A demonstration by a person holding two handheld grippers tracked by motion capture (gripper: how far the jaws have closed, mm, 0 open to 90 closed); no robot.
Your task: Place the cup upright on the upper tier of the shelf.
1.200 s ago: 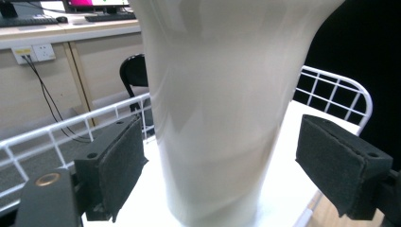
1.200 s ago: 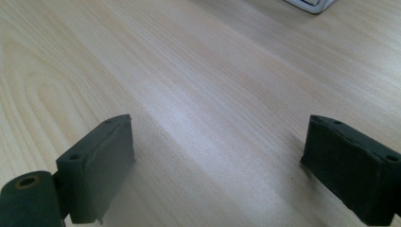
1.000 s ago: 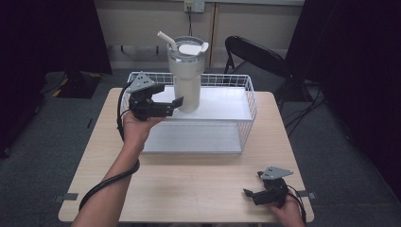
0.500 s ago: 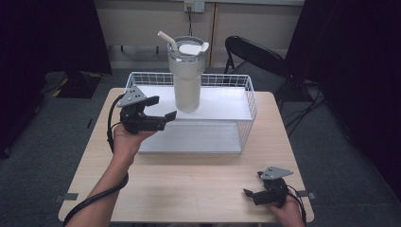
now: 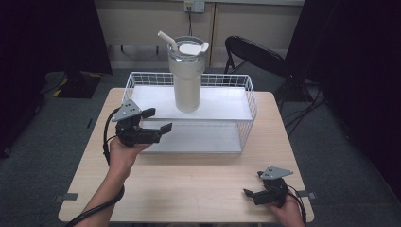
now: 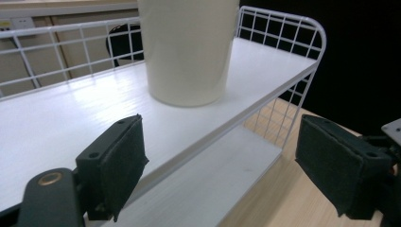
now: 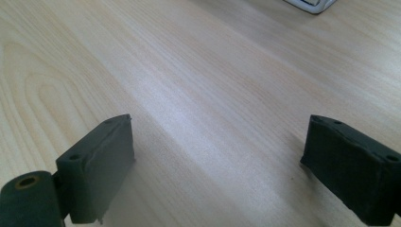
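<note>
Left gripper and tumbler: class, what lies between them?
In the left gripper view, bare white upper shelf separates the open left gripper from the tumbler; nothing else stands there.

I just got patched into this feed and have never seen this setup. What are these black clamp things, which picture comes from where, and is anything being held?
A person holds a handheld two-jaw gripper in each hand. The high view looks down on a wooden table. On it stands a white wire shelf rack with a cream tumbler, lidded with a straw, on its upper shelf. The left gripper hovers open before the rack; its own camera looks between its jaws at the tumbler's base. The right gripper sits low at the table's near right corner, open over bare wood. Nothing is held.
</note>
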